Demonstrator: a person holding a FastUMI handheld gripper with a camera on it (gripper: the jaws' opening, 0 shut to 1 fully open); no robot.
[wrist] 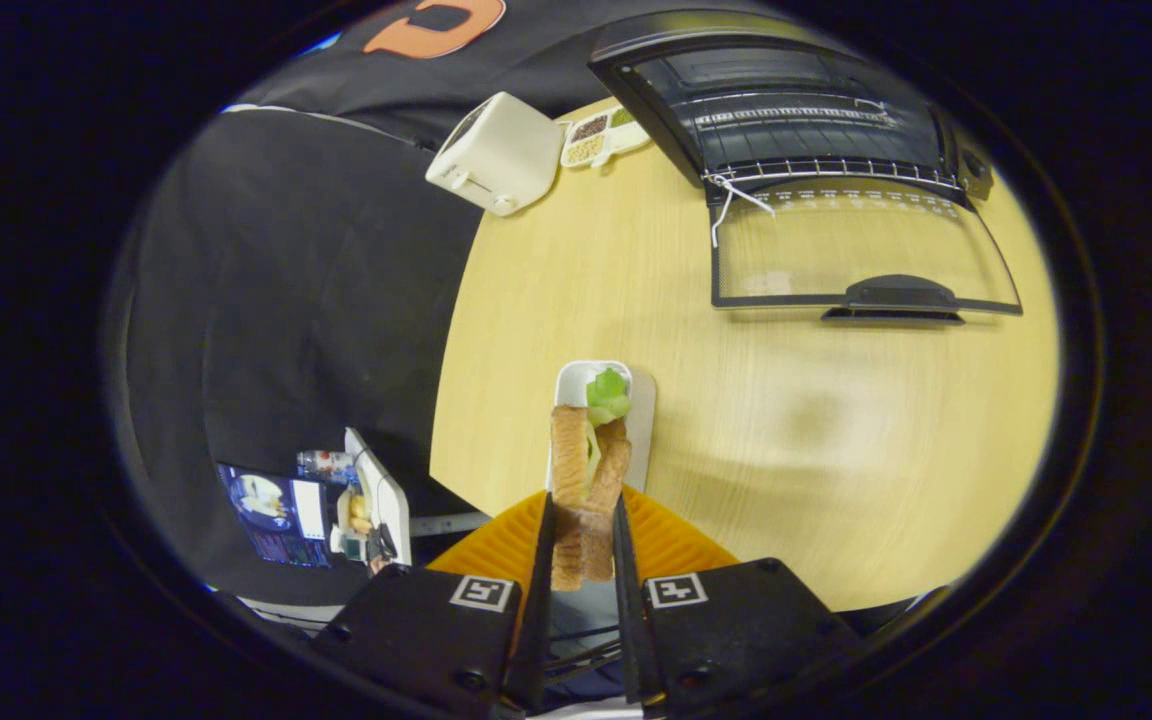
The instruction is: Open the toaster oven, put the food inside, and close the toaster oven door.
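The gripper [581, 545] is closed on the sandwich [586, 480], which is pinched on both sides by the fingers [540, 560] and held above the white plate [641, 410] (its lettuce end pointing away from the fingers). The plate is set on the wooden table [786, 420]. Beyond the plate and to the right, the toaster oven [806, 120] is seen with its glass door [856, 255] folded down flat. Left of the oven, a compartment tray [601, 135] and a white toaster [496, 152] are placed.
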